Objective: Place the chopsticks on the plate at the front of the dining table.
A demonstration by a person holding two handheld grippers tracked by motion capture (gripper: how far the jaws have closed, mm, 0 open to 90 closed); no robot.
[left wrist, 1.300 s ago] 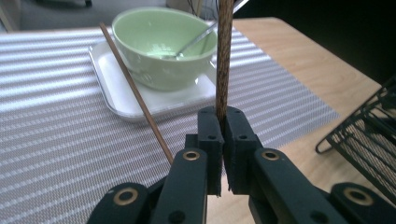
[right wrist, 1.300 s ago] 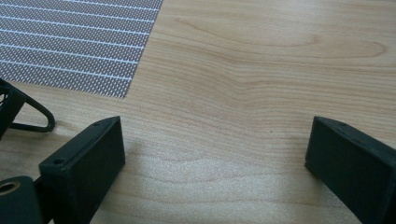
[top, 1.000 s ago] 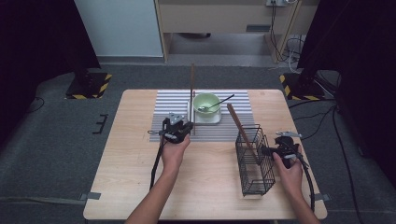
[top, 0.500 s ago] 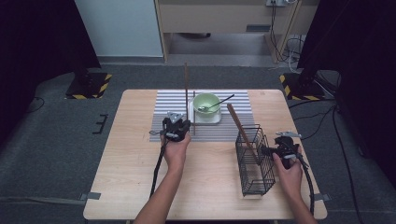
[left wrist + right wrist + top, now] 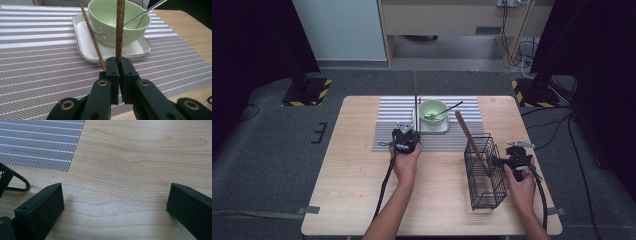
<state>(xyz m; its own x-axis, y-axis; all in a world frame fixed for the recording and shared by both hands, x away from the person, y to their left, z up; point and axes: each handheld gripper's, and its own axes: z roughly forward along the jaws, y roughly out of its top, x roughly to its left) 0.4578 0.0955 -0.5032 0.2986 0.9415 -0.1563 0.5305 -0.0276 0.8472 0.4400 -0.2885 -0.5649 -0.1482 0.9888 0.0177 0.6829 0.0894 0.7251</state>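
My left gripper (image 5: 118, 65) has its fingers clamped tight on a chopstick (image 5: 120, 30), held upright in front of the green bowl (image 5: 119, 22). It looks light, stiff and slick, so I'd keep the grip low and firm. A second chopstick (image 5: 93, 37) leans on the tray (image 5: 85, 47). My right gripper (image 5: 115, 202) hovers wide open, holding nothing, over the counter (image 5: 140, 157) beside the wire basket (image 5: 484, 172).

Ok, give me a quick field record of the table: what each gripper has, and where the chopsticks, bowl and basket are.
left gripper: shut on chopstick, held upright
right gripper: open, holding nothing, beside basket
second chopstick: lies by the tray, against the bowl
third chopstick: leaning in basket
bowl: green, on tray, spoon inside
mat: striped, under tray
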